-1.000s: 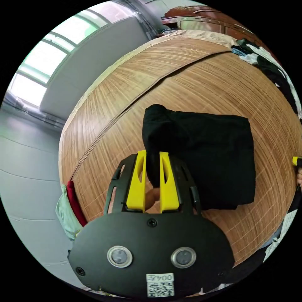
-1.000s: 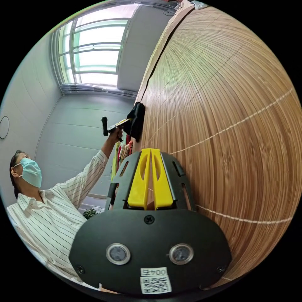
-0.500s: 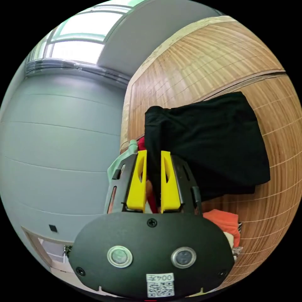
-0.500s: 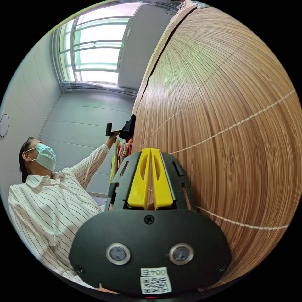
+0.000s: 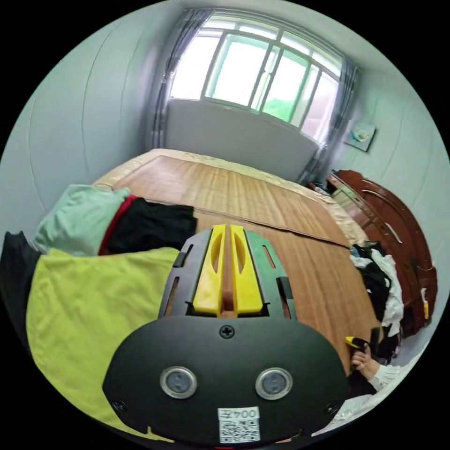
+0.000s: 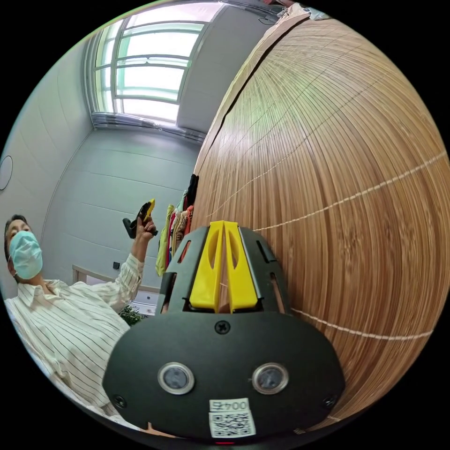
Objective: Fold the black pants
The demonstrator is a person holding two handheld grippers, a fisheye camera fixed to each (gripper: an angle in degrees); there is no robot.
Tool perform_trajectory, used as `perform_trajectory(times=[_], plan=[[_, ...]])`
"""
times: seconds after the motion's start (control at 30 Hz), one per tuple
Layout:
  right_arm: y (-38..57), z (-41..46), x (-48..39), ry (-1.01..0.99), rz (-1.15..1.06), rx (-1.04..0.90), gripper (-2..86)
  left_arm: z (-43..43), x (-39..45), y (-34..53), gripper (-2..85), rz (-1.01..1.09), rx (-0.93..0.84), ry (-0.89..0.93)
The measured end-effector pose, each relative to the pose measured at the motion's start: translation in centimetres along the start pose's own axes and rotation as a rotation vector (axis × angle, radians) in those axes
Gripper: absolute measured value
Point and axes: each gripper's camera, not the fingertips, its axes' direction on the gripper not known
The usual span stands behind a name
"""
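Black pants [image 5: 150, 226] lie folded on our clothes pile at the bamboo mat's [image 5: 262, 206] corner, finished; left gripper [image 5: 227, 229] and right gripper [image 6: 223, 225] hover clenched, empty.

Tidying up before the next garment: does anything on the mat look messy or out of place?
Yes. A loose heap of clothes lies crumpled at the mat's far edge, unlike the folded stack by the left gripper.
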Motion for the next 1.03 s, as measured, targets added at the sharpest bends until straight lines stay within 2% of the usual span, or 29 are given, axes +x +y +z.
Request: perform_trajectory(times=[0.07,0.13,0.2,0.33,0.5,0.6,0.67,0.7,0.83,0.93,1.03], plan=[[-0.3,0.2,-0.7,0.015,-0.01,0.005,-0.7,-1.5,1.8,5.8,1.1,-0.066,-0.047,0.194],[-0.5,0.4,-1.2,0.022,-0.016,0.009,-0.7,-2.9,3.1,14.0,0.9,-0.215,-0.07,0.51],[-0.7,0.6,-1.8,0.031,-0.018,0.015,-0.8,-3.8,3.9,19.5,0.7,-0.335,-0.066,0.658],[-0.7,0.1,-3.2,-0.012,0.027,0.059,-0.7,-6.9,5.5,27.7,0.4,-0.457,-0.106,0.689],[2.7,-4.9,-9.5,-0.078,-0.072,0.172,-0.4,-11.4,5.4,29.1,0.2,-0.422,-0.163,0.661],[4.4,-10.6,-12.5,0.138,-0.122,0.257,0.7,-13.1,4.4,28.5,0.2,-0.463,-0.162,0.721],[4.8,-16.4,-14.0,0.404,-0.151,0.376,4.4,-13.7,4.4,27.9,0.2,-0.469,-0.189,0.737],[4.7,-17.9,-14.4,0.464,-0.162,0.406,5.3,-14.1,4.6,27.5,0.2,-0.46,-0.211,0.74],[1.0,-26.0,-17.1,0.819,-0.255,0.537,9.6,-15.1,5.4,26.9,0.2,-0.442,-0.251,0.759],[-4.8,-27.4,-19.4,1.085,-0.319,0.478,11.4,-15.0,5.5,26.7,0.2,-0.449,-0.284,0.774],[-10.6,-25.0,-20.7,1.368,-0.394,0.356,12.2,-14.7,5.2,26.4,0.2,-0.456,-0.32,0.78]])
